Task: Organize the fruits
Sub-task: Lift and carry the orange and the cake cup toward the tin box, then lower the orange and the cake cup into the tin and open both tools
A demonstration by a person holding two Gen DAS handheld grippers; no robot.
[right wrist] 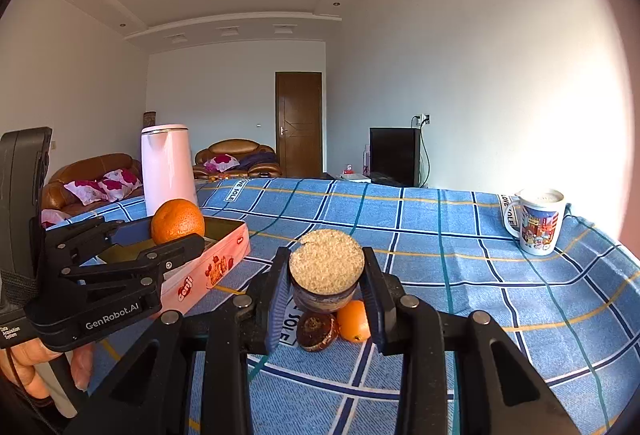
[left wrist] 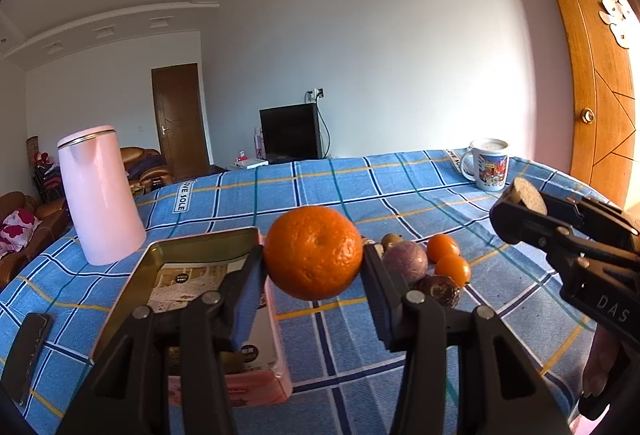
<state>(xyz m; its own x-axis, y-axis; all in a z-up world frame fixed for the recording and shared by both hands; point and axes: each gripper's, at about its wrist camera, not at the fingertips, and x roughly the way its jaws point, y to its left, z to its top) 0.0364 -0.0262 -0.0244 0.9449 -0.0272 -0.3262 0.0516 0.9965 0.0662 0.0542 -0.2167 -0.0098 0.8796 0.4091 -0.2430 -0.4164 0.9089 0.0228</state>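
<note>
My left gripper point(left wrist: 313, 259) is shut on a big orange point(left wrist: 313, 253) and holds it in the air beside the right rim of an open pink tin point(left wrist: 200, 247). The orange also shows in the right wrist view point(right wrist: 177, 221), above the tin point(right wrist: 216, 267). My right gripper point(right wrist: 326, 275) is shut on a cut half fruit with a pale grainy face point(right wrist: 326, 267), above the cloth. On the cloth lie a purple passion fruit point(left wrist: 405, 259), two small oranges point(left wrist: 452, 269) and a dark brown fruit point(left wrist: 442, 289).
A pink kettle point(left wrist: 98, 195) stands at the back left of the blue checked cloth point(left wrist: 340, 187). A printed mug point(left wrist: 489, 163) stands at the back right. A dark phone point(left wrist: 26, 351) lies at the left edge. A wooden door point(left wrist: 592, 75) is on the right.
</note>
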